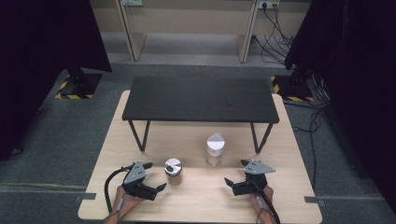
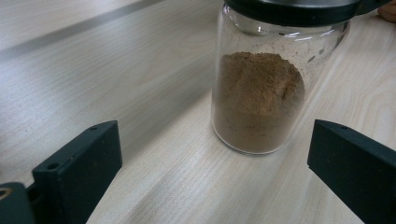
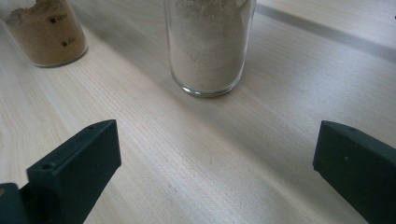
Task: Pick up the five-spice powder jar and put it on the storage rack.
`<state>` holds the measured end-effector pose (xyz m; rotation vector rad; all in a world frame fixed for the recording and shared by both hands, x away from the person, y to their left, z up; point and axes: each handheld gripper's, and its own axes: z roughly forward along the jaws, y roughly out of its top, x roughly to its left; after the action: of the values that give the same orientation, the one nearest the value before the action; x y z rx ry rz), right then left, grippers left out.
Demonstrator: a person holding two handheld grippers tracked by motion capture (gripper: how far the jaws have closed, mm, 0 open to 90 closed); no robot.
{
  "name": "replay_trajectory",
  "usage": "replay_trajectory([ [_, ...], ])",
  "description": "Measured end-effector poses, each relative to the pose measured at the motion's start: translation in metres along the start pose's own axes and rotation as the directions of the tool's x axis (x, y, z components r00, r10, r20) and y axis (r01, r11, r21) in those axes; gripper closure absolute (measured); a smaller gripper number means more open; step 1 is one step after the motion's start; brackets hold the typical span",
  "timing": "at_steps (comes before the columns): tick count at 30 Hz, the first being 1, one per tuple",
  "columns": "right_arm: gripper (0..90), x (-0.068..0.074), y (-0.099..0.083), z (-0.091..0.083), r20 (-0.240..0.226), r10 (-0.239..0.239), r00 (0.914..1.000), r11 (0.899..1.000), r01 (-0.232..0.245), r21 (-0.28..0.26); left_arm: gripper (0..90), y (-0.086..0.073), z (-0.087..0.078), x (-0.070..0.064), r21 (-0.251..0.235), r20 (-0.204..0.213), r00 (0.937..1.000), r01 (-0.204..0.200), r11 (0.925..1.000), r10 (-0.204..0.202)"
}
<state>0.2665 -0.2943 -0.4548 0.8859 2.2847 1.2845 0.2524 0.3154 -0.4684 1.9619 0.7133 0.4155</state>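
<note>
Both the left gripper [image 1: 150, 178] and right gripper [image 1: 236, 173] gape wide, empty; the brown-powder glass jar [image 2: 258, 100] and the taller pale-powder jar [image 3: 208, 46] look rigid, slippery, breakable, best gripped mid-body

I counted two glass jars on the table: one brown-powder jar [image 1: 173, 171] and one pale-powder jar [image 1: 214, 149]. One black shelf [image 1: 201, 99] stood behind them. I held two grippers, left [image 1: 154, 176] and right [image 1: 236, 171].
</note>
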Motion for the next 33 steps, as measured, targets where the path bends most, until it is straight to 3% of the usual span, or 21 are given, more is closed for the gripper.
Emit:
replay_trajectory([
  [33, 1.0, 0.0014, 0.0023, 0.001, 0.004, -0.012, 0.9999, 1.0, 0.012, 0.013, 2.3, 0.0008, 0.0006, -0.001, 0.003, 0.002, 0.9999, -0.013, 0.9999, 0.013],
])
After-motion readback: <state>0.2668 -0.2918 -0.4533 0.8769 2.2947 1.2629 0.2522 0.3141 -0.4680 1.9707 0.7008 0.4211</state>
